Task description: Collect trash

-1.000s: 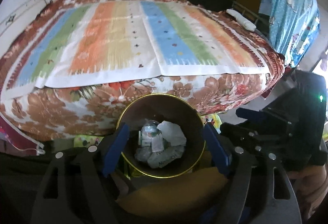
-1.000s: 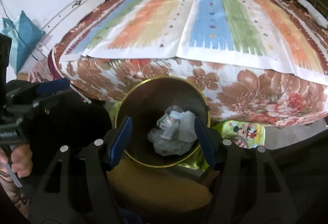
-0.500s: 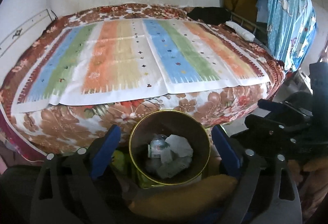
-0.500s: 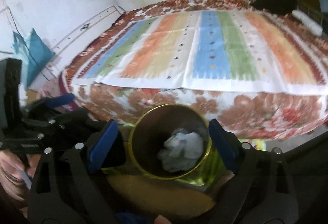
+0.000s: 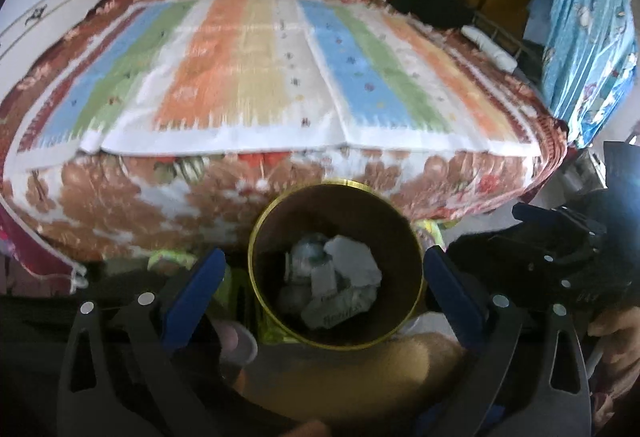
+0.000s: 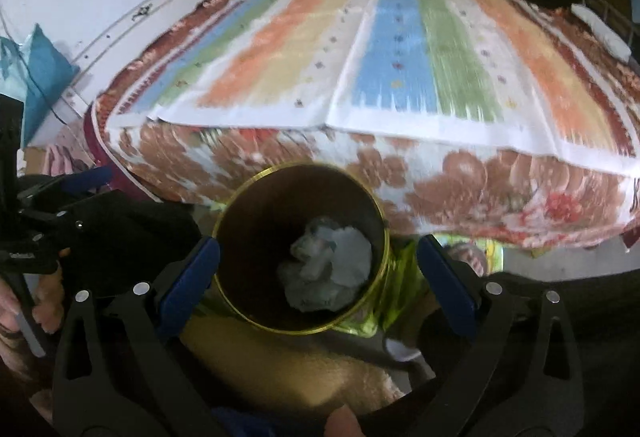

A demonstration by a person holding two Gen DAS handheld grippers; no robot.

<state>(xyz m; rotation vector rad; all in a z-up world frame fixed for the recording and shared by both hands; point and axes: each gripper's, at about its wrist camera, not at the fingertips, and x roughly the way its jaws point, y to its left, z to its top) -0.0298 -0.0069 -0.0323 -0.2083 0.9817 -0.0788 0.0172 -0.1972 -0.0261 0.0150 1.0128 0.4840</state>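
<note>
- The crumpled trash (image 5: pixel 336 285) lies at the bottom of the brown bin (image 5: pixel 335 269), low in the centre of both wrist views; it looks dropped in, a loose heap of white paper and clear plastic with no clear long axis.
- The bin stands upright on the floor just in front of the bed (image 5: pixel 280 77), mouth up toward your cameras, its long axis vertical, so anything you let go above it falls straight in.
- Your left hand-held gripper (image 5: pixel 324 293) hangs over the bin, its jaws just opened to their widest, a blue pad on either side of the gold rim, nothing between them but the bin below.
- Your right hand-held gripper (image 6: pixel 318 281) does the same; its jaws have just spread wide and grasp nothing.
- Both point steeply down, which suits a release into the bin.
- The striped sheet (image 6: pixel 360 57) on the bed shows no trash; I judge the collecting near done.
</note>
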